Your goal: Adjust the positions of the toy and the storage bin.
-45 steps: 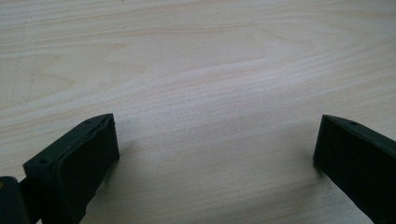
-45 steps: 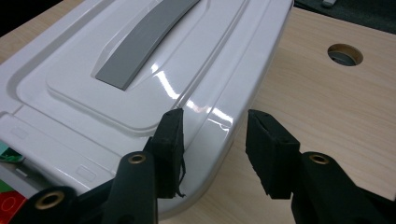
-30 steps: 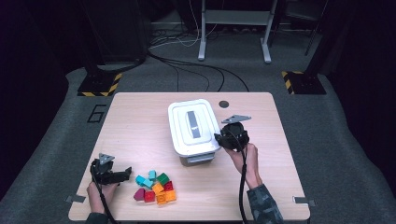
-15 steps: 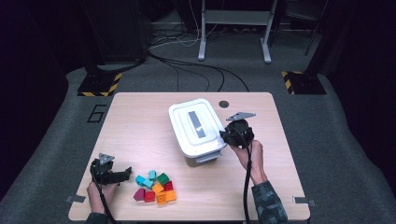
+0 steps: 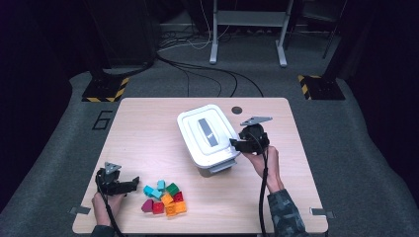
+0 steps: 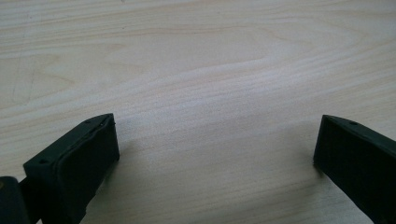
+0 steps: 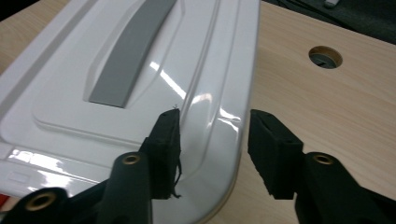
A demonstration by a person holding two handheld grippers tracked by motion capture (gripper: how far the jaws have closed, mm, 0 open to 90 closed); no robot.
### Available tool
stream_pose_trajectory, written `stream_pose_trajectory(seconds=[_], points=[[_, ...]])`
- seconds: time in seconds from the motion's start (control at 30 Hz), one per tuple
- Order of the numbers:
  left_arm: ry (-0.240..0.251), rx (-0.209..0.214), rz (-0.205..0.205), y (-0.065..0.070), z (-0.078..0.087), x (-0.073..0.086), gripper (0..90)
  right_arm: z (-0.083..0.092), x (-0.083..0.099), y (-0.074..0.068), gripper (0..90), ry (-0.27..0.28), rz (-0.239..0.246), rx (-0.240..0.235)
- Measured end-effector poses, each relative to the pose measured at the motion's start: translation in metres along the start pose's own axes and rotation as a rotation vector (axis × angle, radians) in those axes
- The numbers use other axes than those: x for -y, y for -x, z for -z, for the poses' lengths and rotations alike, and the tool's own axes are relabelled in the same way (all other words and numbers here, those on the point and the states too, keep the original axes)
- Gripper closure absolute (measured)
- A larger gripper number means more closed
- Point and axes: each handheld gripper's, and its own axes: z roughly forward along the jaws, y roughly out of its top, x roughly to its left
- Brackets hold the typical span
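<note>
A white lid (image 5: 207,136) with a grey handle strip lies askew on a white box (image 5: 220,167) at the table's middle. My right gripper (image 5: 236,144) is at the lid's right edge. In the right gripper view the lid (image 7: 140,70) has its rim between the jaws of that gripper (image 7: 215,121). One jaw rests on top and the other stands off the rim, and the jaws have just been opening. My left gripper (image 5: 132,183) sits open near the front left, just left of a heap of several coloured blocks (image 5: 163,197). Bare wood lies between the jaws of the left gripper (image 6: 215,135).
The wooden table (image 5: 148,128) has a round cable hole (image 5: 237,110) behind the right gripper, also in the right gripper view (image 7: 325,57). Cables and a metal stand are on the dark floor beyond the table's far edge.
The lid has slid a little to the right and sits askew on the box. The right gripper has shifted slightly right with it and its jaws have parted. The left gripper is unmoved.
</note>
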Motion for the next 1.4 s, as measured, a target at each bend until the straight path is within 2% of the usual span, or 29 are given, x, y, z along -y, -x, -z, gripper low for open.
stream_pose_trajectory(seconds=[0.1, 0.13, 0.17, 0.33, 0.47, 0.6, 0.63, 0.67, 0.73, 0.77, 0.8, 0.83, 0.87, 0.9, 1.0, 1.07, 1.17, 1.4], points=[[-0.003, 0.0, -0.004, 0.0, 0.0, 0.0, 0.0, 0.0, -0.005, -0.005, 30.0, 0.009, 0.007, -0.005], [-0.003, 0.0, -0.004, 0.0, 0.0, 0.0, 0.0, 0.0, -0.005, -0.005, 30.0, 0.009, 0.007, -0.005], [0.0, 0.001, 0.001, 0.0, 0.0, 0.0, 0.0, -0.001, -0.009, -0.01, 17.7, 0.007, 0.012, -0.007], [0.0, 0.001, 0.001, 0.0, 0.0, 0.0, 0.0, -0.01, -0.018, -0.023, 1.4, -0.003, 0.022, -0.012], [0.0, 0.001, 0.001, 0.0, 0.0, 0.0, 0.0, -0.02, -0.027, -0.034, 0.0, -0.015, 0.022, -0.019], [0.0, 0.001, 0.001, 0.0, 0.0, 0.0, 0.0, -0.031, -0.035, -0.044, 0.0, -0.033, 0.057, -0.031], [0.0, 0.001, 0.001, 0.0, 0.0, 0.0, 0.0, -0.035, -0.037, -0.049, 0.0, -0.038, 0.049, -0.03], [-0.001, 0.001, -0.001, 0.0, 0.0, 0.0, 0.0, -0.037, -0.039, -0.051, 2.6, -0.045, 0.055, -0.028], [0.0, 0.001, 0.001, 0.0, 0.0, 0.0, 0.0, -0.041, -0.042, -0.055, 17.8, -0.037, 0.068, -0.022], [0.0, 0.001, 0.001, 0.0, 0.0, 0.0, 0.0, -0.041, -0.042, -0.055, 17.8, -0.037, 0.068, -0.022], [-0.003, -0.001, -0.006, 0.0, 0.0, 0.0, 0.0, -0.046, -0.044, -0.059, 30.2, -0.032, 0.063, -0.017], [0.0, -0.001, -0.001, 0.0, 0.0, 0.0, 0.0, -0.048, -0.045, -0.06, 35.5, -0.032, 0.062, -0.016], [0.0, -0.001, -0.001, 0.0, 0.0, 0.0, 0.0, -0.048, -0.045, -0.06, 35.5, -0.032, 0.062, -0.016], [0.001, -0.001, -0.002, 0.0, 0.0, 0.0, 0.0, -0.051, -0.047, -0.062, 45.4, -0.026, 0.056, 0.001], [0.0, -0.002, 0.0, 0.0, 0.0, 0.0, 0.0, -0.055, -0.049, -0.061, 54.5, -0.018, 0.043, 0.018], [-0.005, -0.004, -0.004, 0.0, 0.0, 0.0, 0.0, -0.058, -0.051, -0.061, 58.3, -0.034, 0.026, 0.026], [-0.004, -0.003, -0.004, 0.0, 0.0, 0.0, 0.0, -0.062, -0.053, -0.058, 62.0, -0.019, 0.021, 0.028], [-0.004, -0.002, -0.002, 0.0, 0.0, 0.0, 0.1, -0.061, -0.052, -0.056, 64.1, -0.017, 0.047, 0.022]])
